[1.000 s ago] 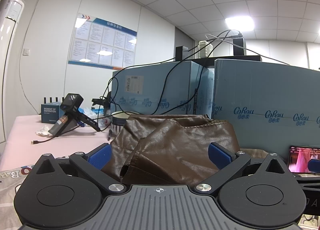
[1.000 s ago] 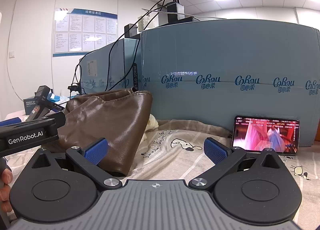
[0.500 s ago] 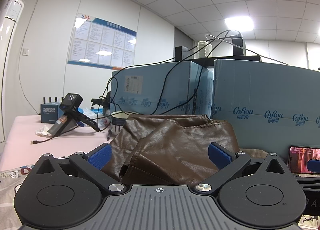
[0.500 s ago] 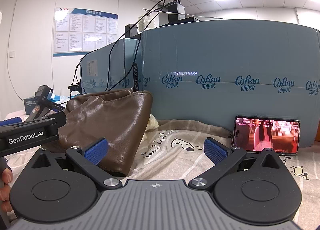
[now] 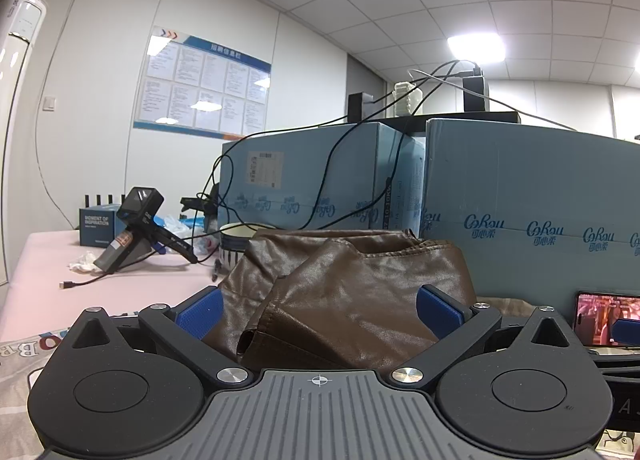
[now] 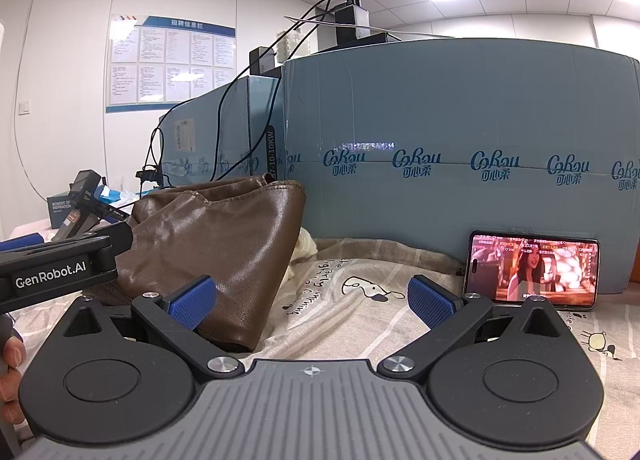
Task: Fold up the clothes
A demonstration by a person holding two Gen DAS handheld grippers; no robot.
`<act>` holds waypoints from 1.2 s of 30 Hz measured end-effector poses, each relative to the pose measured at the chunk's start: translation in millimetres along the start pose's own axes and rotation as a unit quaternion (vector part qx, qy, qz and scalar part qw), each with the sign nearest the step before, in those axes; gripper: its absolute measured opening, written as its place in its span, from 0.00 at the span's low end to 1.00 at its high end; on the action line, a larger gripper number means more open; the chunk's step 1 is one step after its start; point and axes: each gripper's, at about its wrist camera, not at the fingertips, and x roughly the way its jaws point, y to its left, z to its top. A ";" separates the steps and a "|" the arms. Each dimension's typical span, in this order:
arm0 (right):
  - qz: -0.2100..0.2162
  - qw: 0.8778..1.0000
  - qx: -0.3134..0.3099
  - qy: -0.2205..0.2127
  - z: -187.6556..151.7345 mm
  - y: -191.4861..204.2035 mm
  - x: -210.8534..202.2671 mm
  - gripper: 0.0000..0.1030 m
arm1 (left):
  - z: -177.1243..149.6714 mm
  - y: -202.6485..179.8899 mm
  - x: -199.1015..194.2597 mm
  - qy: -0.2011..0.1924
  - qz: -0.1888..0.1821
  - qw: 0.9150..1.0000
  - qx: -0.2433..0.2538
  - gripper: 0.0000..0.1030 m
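leather garment (image 5: 360, 292): glossy brown | gripper pads (image 6: 192, 302): blue | sheet (image 6: 360, 312) ahead: beige, cartoon print | boxes (image 6: 460, 132) beyond: light blue, dark-blue logos

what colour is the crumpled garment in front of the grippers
Brown, with a glossy leather-like sheen. The garment shows best in the right wrist view.

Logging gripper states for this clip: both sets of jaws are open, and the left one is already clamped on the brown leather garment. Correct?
Not quite. The left gripper is not clamped: in the left wrist view its jaws stand wide apart with the brown leather garment lying between and beyond them, ungripped. The right gripper is open too, as you logged.
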 end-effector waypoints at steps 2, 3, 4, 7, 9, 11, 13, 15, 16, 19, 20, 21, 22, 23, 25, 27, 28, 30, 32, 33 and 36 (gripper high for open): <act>0.000 1.000 0.000 0.000 -0.1 0.2 0.0 1.00 | -0.3 0.4 -0.9 0.000 0.000 1.000 0.000 1.00; 0.000 1.000 0.000 0.000 -0.1 0.3 0.0 1.00 | -0.4 0.4 -1.3 0.000 0.000 1.000 0.000 1.00; 0.000 1.000 0.000 0.000 -0.1 0.3 0.0 1.00 | -0.4 0.5 -1.4 0.000 0.000 1.000 0.000 1.00; 0.000 1.000 0.000 0.000 0.0 0.1 -0.1 1.00 | -0.3 0.6 -1.6 0.000 0.000 1.000 0.000 1.00; 0.000 1.000 0.000 0.000 0.0 0.2 0.1 1.00 | -0.4 0.7 -2.0 0.000 0.000 1.000 0.000 1.00; 0.000 1.000 0.000 0.000 -0.1 0.2 0.1 1.00 | -0.4 0.5 -1.9 0.000 0.000 1.000 0.000 1.00; 0.000 1.000 0.000 0.000 -0.1 0.2 0.2 1.00 | -0.5 0.5 -1.7 0.000 -0.001 1.000 0.000 1.00; 0.000 1.000 0.000 0.000 0.0 0.1 0.3 1.00 | -0.5 0.7 -1.6 0.000 -0.001 1.000 0.000 1.00; 0.000 1.000 0.000 0.001 0.1 0.1 0.4 1.00 | -0.6 0.7 -1.6 0.000 -0.001 1.000 0.000 1.00; 0.000 1.000 0.001 0.001 -0.1 -0.4 0.3 1.00 | -0.9 1.0 -2.1 0.000 -0.001 1.000 0.000 1.00; 0.000 1.000 0.001 0.002 -0.1 -0.5 0.3 1.00 | -0.9 1.1 -2.1 0.000 -0.002 1.000 -0.001 1.00; 0.000 1.000 0.001 0.002 -0.1 -0.7 0.5 1.00 | -0.8 1.1 -2.1 0.000 -0.003 1.000 -0.001 1.00; 0.000 1.000 0.001 0.003 -0.2 -0.8 0.5 1.00 | -0.8 0.8 -2.1 -0.001 -0.004 1.000 -0.001 1.00; 0.000 1.000 0.001 0.003 -0.2 -0.8 0.6 1.00 | -0.8 0.7 -2.0 -0.001 -0.005 1.000 -0.001 1.00; 0.001 1.000 0.002 0.004 -0.1 -1.0 1.1 1.00 | -0.5 1.1 -1.4 0.000 -0.006 1.000 -0.002 1.00; 0.001 1.000 0.002 0.004 -0.1 -1.2 1.5 1.00 | -0.3 1.4 -1.1 0.001 -0.008 1.000 -0.003 1.00; 0.001 1.000 0.002 0.004 -0.1 -1.3 1.7 1.00 | -0.3 1.5 -1.0 0.001 -0.009 1.000 -0.004 1.00; 0.001 1.000 0.002 0.005 -0.2 -1.3 1.9 1.00 | -0.2 1.6 -0.4 0.002 -0.009 1.000 -0.005 1.00; 0.001 1.000 0.002 0.006 -0.1 -1.4 2.1 1.00 | -0.4 2.0 -0.6 0.002 -0.009 1.000 -0.005 1.00; 0.001 1.000 0.002 0.006 0.0 -1.5 2.2 1.00 | -0.5 2.2 -0.6 0.002 -0.009 1.000 -0.006 1.00; 0.001 1.000 0.003 0.006 0.0 -1.5 2.1 1.00 | -0.7 2.2 -0.8 0.002 -0.008 1.000 -0.006 1.00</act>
